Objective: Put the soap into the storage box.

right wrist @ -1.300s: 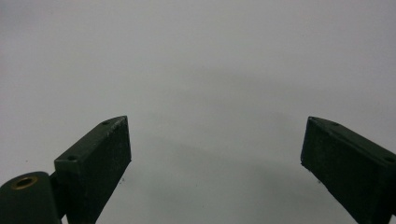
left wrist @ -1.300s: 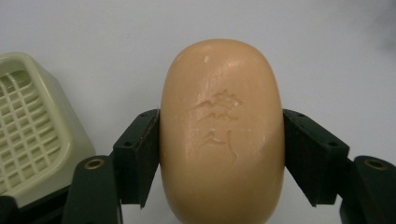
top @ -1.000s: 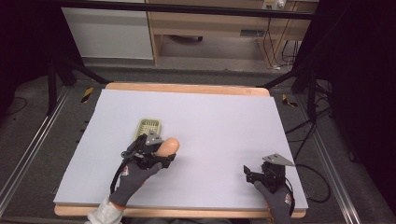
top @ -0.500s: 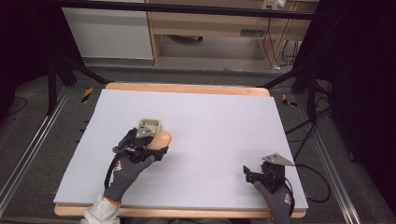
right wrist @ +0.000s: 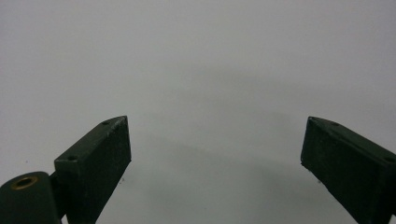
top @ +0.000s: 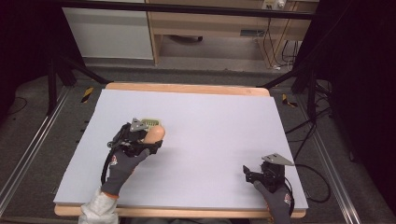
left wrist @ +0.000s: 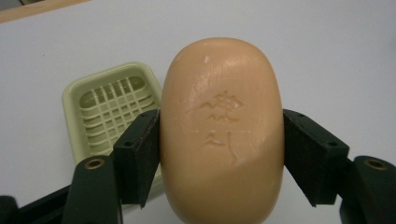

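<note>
An oval peach-coloured bar of soap (left wrist: 222,126) with an embossed mark sits between the jaws of my left gripper (left wrist: 222,154), which is shut on its two long sides. In the high view the soap (top: 153,134) is held just above the table, at the near right edge of a pale green slatted soap dish (top: 149,122). In the left gripper view the dish (left wrist: 112,112) lies behind and to the left of the soap. My right gripper (top: 254,175) rests near the table's front right; its jaws (right wrist: 215,163) stand wide apart over bare table.
The table top (top: 215,121) is a pale lavender sheet on a wooden board. Metal rails run along the floor on both sides, and cables trail at the right. Cabinets stand beyond the far edge.
My left gripper has carried the soap to the left and a little farther away, up to the soap dish. The right gripper has stayed where it was.
</note>
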`<state>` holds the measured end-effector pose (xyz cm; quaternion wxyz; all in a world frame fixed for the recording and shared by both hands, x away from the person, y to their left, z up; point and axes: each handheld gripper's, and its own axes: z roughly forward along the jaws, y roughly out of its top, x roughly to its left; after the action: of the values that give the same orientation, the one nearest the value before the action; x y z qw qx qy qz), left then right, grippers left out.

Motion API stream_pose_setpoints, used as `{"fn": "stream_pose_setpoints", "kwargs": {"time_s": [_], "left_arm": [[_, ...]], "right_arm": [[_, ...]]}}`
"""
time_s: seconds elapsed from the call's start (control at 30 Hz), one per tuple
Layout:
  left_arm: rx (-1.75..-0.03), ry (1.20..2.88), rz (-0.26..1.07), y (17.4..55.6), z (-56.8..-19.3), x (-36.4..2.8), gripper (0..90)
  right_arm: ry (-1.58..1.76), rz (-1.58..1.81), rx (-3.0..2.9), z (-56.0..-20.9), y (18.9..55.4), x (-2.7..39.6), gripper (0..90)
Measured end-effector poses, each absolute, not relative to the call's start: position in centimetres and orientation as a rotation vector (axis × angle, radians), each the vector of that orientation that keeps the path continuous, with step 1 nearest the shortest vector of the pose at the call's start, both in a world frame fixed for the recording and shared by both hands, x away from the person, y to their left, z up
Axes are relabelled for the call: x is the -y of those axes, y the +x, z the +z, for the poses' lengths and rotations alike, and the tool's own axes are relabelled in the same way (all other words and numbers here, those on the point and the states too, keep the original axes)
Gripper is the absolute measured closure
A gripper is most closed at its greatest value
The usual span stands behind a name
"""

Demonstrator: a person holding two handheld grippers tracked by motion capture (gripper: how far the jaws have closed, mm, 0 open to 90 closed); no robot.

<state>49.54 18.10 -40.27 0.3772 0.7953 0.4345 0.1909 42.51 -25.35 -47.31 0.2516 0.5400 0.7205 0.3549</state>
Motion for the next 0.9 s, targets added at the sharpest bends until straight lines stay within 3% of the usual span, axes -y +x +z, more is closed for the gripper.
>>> {"fn": "stream_pose_setpoints", "kwargs": {"time_s": [0.9], "left_arm": [[-1.213, 1.989, 0.511, 53.2, -40.8, -20.1, 31.9]], "right_arm": [[1.464, 0.962, -1.971, -47.3, 42.7, 25.1, 8.7]]}}
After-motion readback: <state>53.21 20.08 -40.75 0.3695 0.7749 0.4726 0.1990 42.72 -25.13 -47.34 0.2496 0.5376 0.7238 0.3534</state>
